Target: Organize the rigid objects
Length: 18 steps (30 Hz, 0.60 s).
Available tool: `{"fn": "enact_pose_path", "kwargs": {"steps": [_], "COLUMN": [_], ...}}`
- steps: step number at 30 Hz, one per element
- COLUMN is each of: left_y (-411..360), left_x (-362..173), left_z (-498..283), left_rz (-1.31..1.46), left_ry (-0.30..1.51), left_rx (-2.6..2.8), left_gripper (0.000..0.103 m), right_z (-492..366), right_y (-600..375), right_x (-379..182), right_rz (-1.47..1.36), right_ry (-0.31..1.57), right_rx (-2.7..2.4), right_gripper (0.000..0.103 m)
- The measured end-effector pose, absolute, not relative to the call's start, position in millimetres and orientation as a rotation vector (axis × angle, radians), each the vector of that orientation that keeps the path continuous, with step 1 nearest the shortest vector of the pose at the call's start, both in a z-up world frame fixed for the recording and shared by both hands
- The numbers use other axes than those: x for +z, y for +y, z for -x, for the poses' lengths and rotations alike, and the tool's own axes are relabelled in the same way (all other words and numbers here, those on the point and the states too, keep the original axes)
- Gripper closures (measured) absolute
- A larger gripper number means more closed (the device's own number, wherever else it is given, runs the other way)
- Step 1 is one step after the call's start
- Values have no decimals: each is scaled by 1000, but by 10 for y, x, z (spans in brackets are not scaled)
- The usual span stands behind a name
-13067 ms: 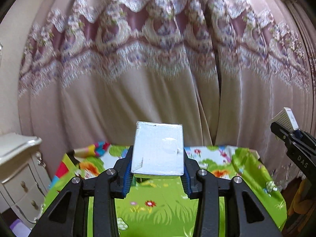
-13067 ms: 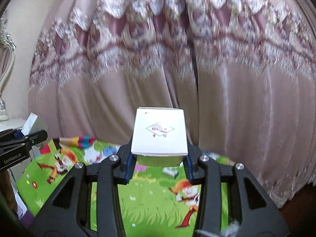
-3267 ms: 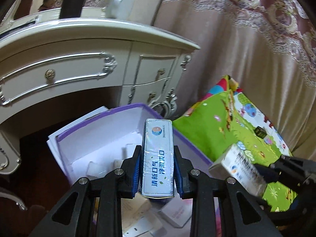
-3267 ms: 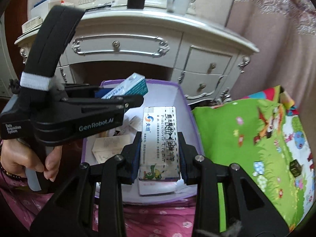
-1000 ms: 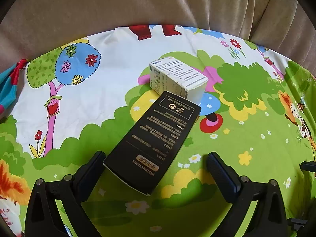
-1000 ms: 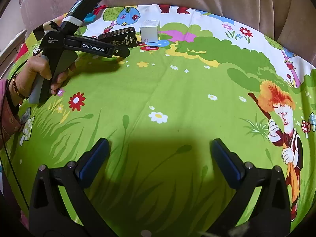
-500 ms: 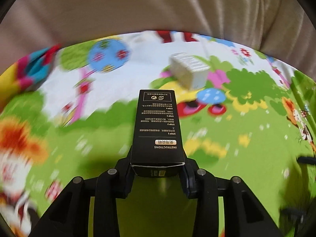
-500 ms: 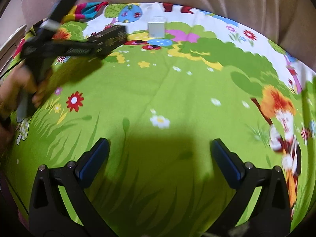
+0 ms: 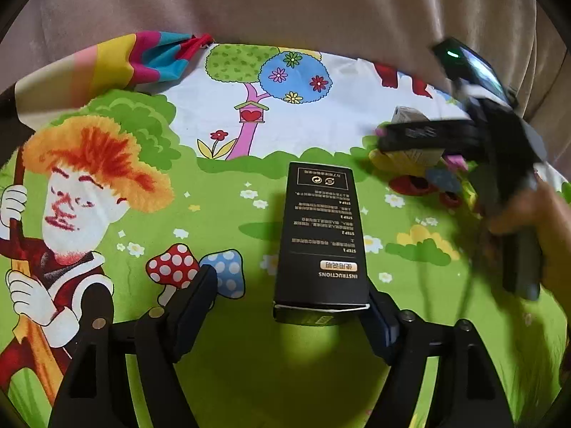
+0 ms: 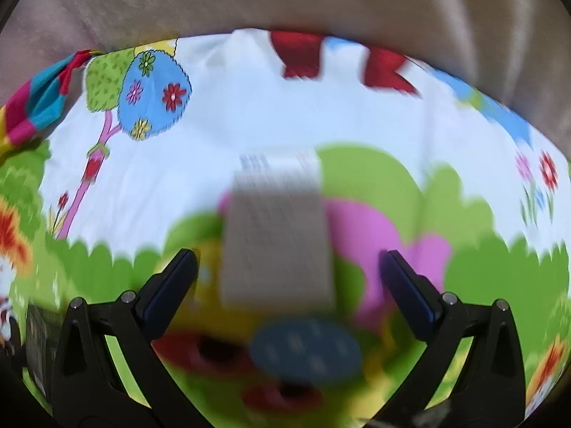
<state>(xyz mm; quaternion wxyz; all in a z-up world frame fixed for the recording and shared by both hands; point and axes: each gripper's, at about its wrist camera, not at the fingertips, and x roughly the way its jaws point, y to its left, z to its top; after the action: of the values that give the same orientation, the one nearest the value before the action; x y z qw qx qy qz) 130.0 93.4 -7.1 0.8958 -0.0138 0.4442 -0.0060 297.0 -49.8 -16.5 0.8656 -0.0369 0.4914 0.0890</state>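
the left tool (image 9: pixel 289 292) stands apart over a cartoon-print mat (image 9: pixel 221 125); its jaws have just been opening. a black box (image 9: pixel 321 239) lies flat on the mat between them, long side running near to far, printed face up. its right edge sits against the right pad (image 9: pixel 380 315), while the left pad (image 9: pixel 194 294) is clear of it with a gap showing, so nothing clamps the box.

the right tool (image 10: pixel 289 285) is also spread wide, both pads clear. between them, a little farther on, a white box (image 10: pixel 276 228) rests on the mat (image 10: pixel 221 107), blurred too much to read its print; neither pad touches it.

in the left view the right tool (image 9: pixel 421 135) shows at the far right, blurred, held by a hand (image 9: pixel 539 224), with the white box (image 9: pixel 410 117) partly hidden behind it. the two boxes lie near each other, the white one farther and to the right of the black one. a beige curtain (image 9: pixel 285 3) hangs behind the mat's far edge.
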Motion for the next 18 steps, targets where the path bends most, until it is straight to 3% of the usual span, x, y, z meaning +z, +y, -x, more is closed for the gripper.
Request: {"fn": "enact_pose_path", "kwargs": {"steps": [2, 3, 4, 7, 11, 13, 14, 17, 18], "left_y": [860, 867, 909, 930, 926, 960, 952, 832, 753], "left_x": [-82, -88, -73, -32, 0, 16, 17, 112, 126], "left_z": [-1305, -1312, -1317, -1321, -1411, -1511, -1554, -1511, -1448], "left_rz": [-11, 0, 22, 22, 7, 6, 6, -6, 2], "left_ry": [926, 930, 932, 935, 961, 971, 972, 943, 964], "left_rx": [2, 3, -1, 0, -11, -12, -8, -13, -30], "left_gripper": [19, 18, 17, 15, 1, 0, 3, 64, 64], "right_z": [-3014, -2954, -2838, -2311, -1376, -904, -744, -347, -262], "right_y": [-471, -499, -533, -741, -1277, -1617, -1723, -2010, -2093], "right_x": [-169, -139, -77, -50, -37, -27, -31, -29, -28], "right_rz": [88, 90, 105, 129, 173, 165, 152, 123, 114], "right_ry": [1017, 996, 966, 961, 929, 930, 930, 922, 915], "right_rx": [199, 205, 226, 328, 332, 309, 294, 260, 253], "right_gripper": [6, 20, 57, 60, 60, 60, 60, 60, 59]}}
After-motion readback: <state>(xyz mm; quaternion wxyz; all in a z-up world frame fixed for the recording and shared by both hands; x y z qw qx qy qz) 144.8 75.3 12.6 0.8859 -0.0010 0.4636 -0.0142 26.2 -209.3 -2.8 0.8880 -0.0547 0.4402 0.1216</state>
